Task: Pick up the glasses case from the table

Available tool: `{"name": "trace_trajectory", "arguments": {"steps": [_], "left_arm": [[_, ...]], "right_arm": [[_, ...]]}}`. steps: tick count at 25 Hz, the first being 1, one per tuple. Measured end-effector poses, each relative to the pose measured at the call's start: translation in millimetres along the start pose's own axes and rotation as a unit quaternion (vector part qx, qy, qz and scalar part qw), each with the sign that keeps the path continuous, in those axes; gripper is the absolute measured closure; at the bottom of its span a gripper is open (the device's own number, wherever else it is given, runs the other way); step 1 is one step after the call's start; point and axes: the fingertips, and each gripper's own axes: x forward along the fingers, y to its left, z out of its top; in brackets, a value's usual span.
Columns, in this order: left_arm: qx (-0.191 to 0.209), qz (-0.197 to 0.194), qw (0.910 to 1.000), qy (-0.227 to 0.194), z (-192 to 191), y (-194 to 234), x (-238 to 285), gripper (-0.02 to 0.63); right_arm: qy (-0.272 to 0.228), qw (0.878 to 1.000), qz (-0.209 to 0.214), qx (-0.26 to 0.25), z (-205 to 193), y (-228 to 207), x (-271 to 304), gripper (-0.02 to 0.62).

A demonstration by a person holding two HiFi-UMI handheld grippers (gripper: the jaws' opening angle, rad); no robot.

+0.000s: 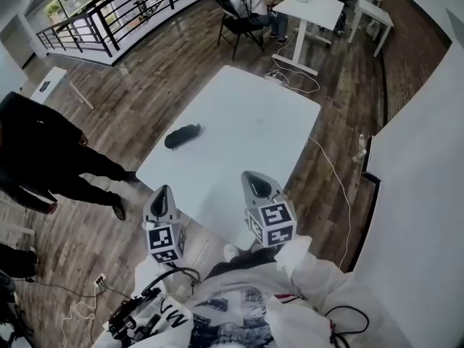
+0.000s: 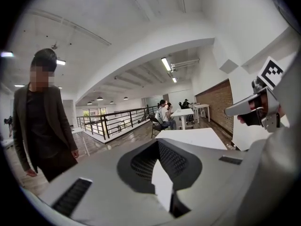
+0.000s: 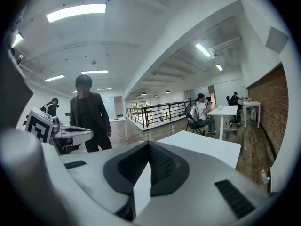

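Note:
The glasses case (image 1: 183, 135) is a dark, oblong thing lying on the left part of the white table (image 1: 246, 114) in the head view. Neither gripper view shows it. My left gripper (image 1: 162, 192) hovers at the table's near left corner, well short of the case, with its jaws together and nothing between them. My right gripper (image 1: 254, 177) is held over the near edge, to the right of the case, and its jaws also meet empty. Each gripper view looks level across the table (image 2: 188, 138) (image 3: 202, 146) over shut jaws (image 2: 160, 173) (image 3: 141, 182).
A person in black (image 1: 40, 158) stands on the wooden floor left of the table. Cables (image 1: 304, 82) trail off the far end. A second white table (image 1: 310, 9) with a seated person stands beyond. A white wall (image 1: 420, 194) runs along the right.

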Motion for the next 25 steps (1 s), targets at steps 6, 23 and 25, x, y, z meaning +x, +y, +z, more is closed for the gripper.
{"name": "trace_trajectory", "arguments": {"steps": [6, 23, 25], "left_arm": [[0.002, -0.019, 0.9995, 0.025, -1.1, 1.5, 48.4, 0.606], [0.307, -0.167, 0.9051, 0.243, -133.7, 6.9, 259.8, 0.143], [0.33, -0.188, 0.8843, 0.271, -148.9, 10.8, 288.8, 0.141]], "right_arm": [[0.013, 1.0, -0.001, 0.012, -0.1, -24.9, 36.5, 0.589], [0.074, 0.995, -0.056, 0.046, -40.0, -104.6, 55.8, 0.589], [0.085, 0.993, -0.064, 0.048, -46.3, -111.2, 50.3, 0.589]]}}
